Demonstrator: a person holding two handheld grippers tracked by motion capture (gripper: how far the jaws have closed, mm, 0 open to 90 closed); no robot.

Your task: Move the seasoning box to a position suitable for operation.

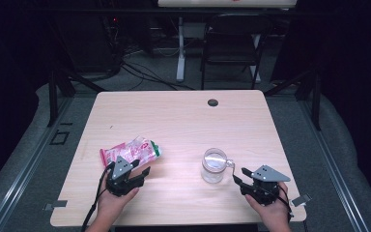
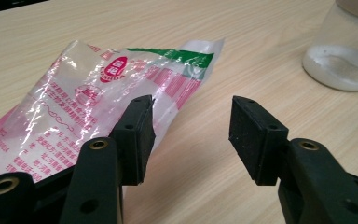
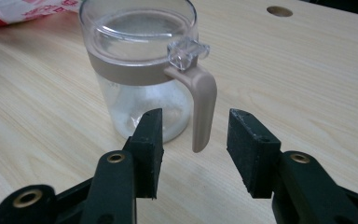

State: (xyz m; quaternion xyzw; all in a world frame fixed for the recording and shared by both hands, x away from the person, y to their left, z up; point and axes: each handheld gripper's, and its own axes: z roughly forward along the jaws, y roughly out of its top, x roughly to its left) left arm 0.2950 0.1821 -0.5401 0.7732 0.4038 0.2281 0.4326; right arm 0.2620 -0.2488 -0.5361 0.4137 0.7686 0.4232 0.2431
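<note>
A clear plastic bag (image 1: 130, 152) with pink and green print lies flat on the table's left half. My left gripper (image 1: 141, 166) rests just on its near right side. In the left gripper view the jaws (image 2: 191, 121) stand open over bare wood, the left pad next to the bag's edge (image 2: 88, 102). A glass jar (image 1: 214, 165) with a clear lid and a beige handle (image 3: 203, 107) stands to the right, some white powder at its bottom. My right gripper (image 3: 193, 130) is open, the handle just ahead between the pads without touching them.
The wooden table (image 1: 183, 121) has a round cable hole (image 1: 213, 102) near its far edge. A black chair (image 1: 232, 43) and a white desk leg stand behind the table. A person's hands hold both grippers at the near edge.
</note>
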